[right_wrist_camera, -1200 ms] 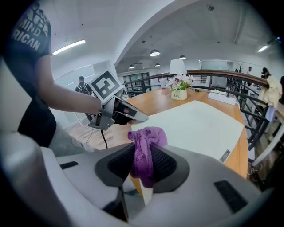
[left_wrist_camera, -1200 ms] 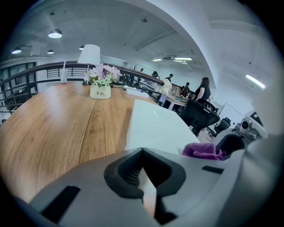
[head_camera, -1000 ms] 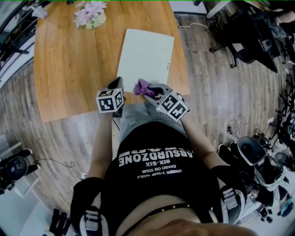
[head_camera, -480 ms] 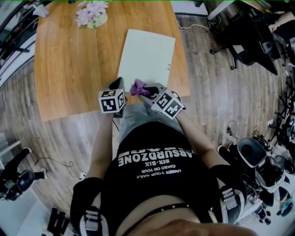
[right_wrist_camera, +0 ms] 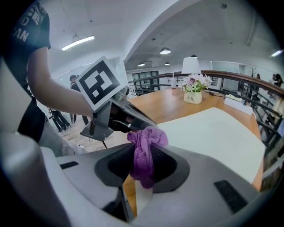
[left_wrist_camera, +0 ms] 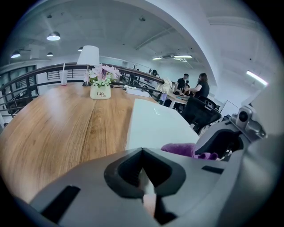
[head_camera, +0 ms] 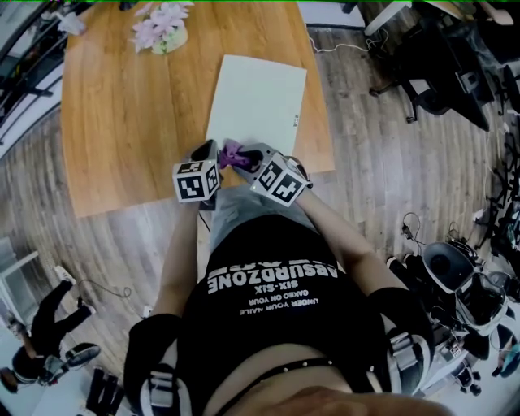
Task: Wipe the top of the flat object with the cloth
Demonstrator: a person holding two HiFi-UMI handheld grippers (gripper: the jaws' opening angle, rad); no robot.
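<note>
A pale flat board (head_camera: 257,99) lies on the wooden table (head_camera: 122,114), its near edge at the table's front. My right gripper (head_camera: 241,155) is shut on a bunched purple cloth (head_camera: 232,151), which hangs at the board's near left corner. The right gripper view shows the cloth (right_wrist_camera: 144,150) pinched between the jaws of the right gripper (right_wrist_camera: 144,156), with the board (right_wrist_camera: 213,137) spreading out beyond. Just left of the cloth, my left gripper (head_camera: 206,153) has its jaws together on nothing. In the left gripper view, the left gripper (left_wrist_camera: 142,154) points along the board (left_wrist_camera: 155,124), and the cloth (left_wrist_camera: 182,149) is at right.
A white pot of pink flowers (head_camera: 160,24) stands at the table's far left. Office chairs (head_camera: 443,57) and gear (head_camera: 455,284) stand on the wood floor to the right. The table's front edge (head_camera: 146,201) runs just before my body.
My right gripper has carried the cloth leftward along the board's near edge, up close to the left gripper. The left gripper has hardly moved.
</note>
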